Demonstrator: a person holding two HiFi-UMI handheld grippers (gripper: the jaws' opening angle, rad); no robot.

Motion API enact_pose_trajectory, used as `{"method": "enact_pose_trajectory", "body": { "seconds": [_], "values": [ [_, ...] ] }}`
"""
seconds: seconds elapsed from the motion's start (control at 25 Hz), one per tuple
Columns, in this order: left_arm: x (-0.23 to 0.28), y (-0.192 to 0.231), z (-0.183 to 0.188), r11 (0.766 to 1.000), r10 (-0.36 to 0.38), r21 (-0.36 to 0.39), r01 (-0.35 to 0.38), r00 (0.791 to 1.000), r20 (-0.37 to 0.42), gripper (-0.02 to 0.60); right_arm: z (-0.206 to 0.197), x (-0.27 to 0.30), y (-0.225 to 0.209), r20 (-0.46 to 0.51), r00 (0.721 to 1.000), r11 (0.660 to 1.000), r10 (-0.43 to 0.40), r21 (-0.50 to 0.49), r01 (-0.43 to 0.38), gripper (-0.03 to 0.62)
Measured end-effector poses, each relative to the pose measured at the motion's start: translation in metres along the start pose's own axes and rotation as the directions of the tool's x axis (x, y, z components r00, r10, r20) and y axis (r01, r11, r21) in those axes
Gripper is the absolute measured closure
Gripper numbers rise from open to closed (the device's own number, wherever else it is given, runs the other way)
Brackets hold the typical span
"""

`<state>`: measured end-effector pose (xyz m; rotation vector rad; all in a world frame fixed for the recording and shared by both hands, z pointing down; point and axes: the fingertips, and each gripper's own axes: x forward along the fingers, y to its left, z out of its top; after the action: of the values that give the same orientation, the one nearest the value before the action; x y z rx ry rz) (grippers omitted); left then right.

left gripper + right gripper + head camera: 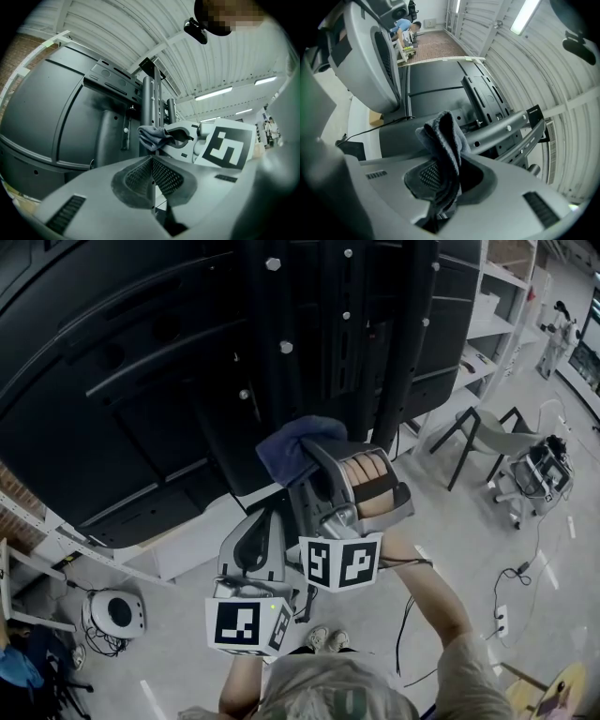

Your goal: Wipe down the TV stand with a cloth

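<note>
The pale grey floor [469,549] spreads below me, with a grey chair [487,432] on dark legs to the right, trailing cables [523,568] and a power strip [500,620] nearer. White shelving [492,315] stands far right. A round white device [114,612] sits near left. Strip lights [213,93] glow on the ribbed ceiling [117,23].

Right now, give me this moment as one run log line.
right gripper: shut on cloth | cloth: held up at TV stand posts, contact cannot tell | left gripper: shut, empty, next to right gripper
</note>
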<state>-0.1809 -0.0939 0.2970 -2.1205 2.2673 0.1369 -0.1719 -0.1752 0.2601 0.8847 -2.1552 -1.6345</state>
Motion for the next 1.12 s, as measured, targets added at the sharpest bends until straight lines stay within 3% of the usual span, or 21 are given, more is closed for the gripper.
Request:
{"method": "enact_pose_trajectory", "body": {
  "seconds": [1.12],
  "values": [
    [0.007, 0.008, -0.052, 0.997, 0.026, -0.069, -0.033, 0.995, -0.094, 0.566, -0.029, -0.016, 0.092, -0.049, 0.989, 0.990, 0.143, 0.005, -0.143, 0.537]
  ]
}}
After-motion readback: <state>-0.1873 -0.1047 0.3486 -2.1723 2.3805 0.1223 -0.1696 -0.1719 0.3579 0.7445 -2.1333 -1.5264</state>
